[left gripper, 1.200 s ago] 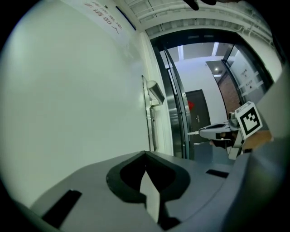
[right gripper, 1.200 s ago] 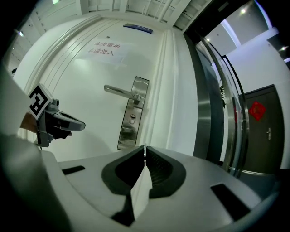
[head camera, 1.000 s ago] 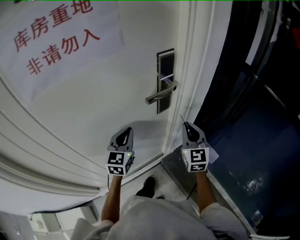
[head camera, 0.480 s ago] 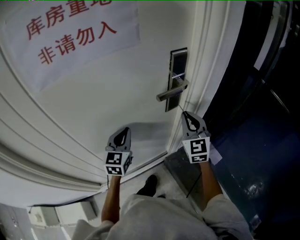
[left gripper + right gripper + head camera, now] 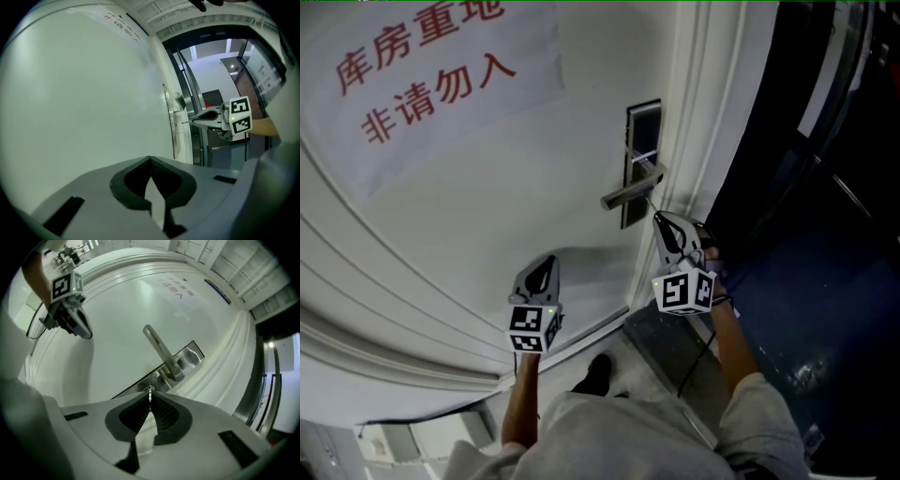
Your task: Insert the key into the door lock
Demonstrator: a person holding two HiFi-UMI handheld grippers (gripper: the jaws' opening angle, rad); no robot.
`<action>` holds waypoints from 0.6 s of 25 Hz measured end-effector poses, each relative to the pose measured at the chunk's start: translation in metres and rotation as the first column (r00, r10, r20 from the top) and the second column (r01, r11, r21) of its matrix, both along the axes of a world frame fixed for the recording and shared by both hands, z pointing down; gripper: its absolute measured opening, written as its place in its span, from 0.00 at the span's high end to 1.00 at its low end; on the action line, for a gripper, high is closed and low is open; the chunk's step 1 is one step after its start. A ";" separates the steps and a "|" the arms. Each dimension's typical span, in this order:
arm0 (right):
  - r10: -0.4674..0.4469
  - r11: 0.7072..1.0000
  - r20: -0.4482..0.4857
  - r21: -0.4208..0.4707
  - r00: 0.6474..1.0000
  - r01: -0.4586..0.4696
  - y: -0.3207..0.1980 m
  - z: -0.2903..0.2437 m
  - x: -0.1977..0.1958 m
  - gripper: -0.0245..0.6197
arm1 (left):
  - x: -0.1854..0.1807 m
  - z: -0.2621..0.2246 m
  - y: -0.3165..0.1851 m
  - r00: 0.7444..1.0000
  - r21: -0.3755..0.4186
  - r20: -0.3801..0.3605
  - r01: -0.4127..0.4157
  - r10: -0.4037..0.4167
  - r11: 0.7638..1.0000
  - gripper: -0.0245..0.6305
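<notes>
At the white door (image 5: 487,216), the lock plate (image 5: 643,131) w/ its lever handle (image 5: 628,192) sat near the right edge. The right gripper (image 5: 657,218), jaws clamped on the key (image 5: 149,394), hung just below the handle, key tip near the plate. The left gripper (image 5: 549,264) hovered apart, jaws together, empty. Step looked like approach; next move prob. needed the blade lined up w/ the keyhole, then a straight push.

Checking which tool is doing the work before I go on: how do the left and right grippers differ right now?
The right gripper is clamped on the key; the left gripper is shut on nothing. In the head view the right gripper sits just below the lock plate, with the key tip near it; the left gripper faces bare door, lower and away from the lock plate. Both point toward the door.
</notes>
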State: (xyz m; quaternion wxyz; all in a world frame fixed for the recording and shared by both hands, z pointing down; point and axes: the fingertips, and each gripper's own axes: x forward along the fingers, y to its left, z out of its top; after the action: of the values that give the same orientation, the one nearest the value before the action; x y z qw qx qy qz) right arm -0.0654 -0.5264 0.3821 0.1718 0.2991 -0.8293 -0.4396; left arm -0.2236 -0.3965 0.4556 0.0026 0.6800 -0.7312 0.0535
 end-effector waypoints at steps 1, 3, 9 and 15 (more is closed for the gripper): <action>0.001 0.999 -0.034 0.040 0.999 0.001 0.000 0.001 -0.002 0.92 | 0.000 0.001 -0.001 1.000 -0.003 -0.001 -0.002 0.002 1.000 0.94; 0.005 0.993 -0.102 0.122 0.995 0.007 -0.001 0.003 -0.006 0.92 | 0.001 0.002 -0.002 1.000 -0.008 -0.004 -0.005 0.005 1.000 0.94; 0.052 0.949 -0.246 0.315 0.968 0.029 -0.010 0.009 -0.011 0.92 | -0.001 0.007 -0.002 1.000 -0.016 -0.011 0.000 0.000 1.000 0.94; 0.046 0.947 -0.261 0.317 0.964 0.041 -0.015 0.013 -0.014 0.92 | -0.004 0.010 -0.001 1.000 -0.019 -0.018 0.006 -0.006 1.000 0.94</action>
State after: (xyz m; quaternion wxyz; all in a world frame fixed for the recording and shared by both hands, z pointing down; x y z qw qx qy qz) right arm -0.0794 -0.5410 0.3955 0.2309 0.2627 -0.7161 -0.6040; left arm -0.2279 -0.3980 0.4654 0.0156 0.6782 -0.7327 0.0541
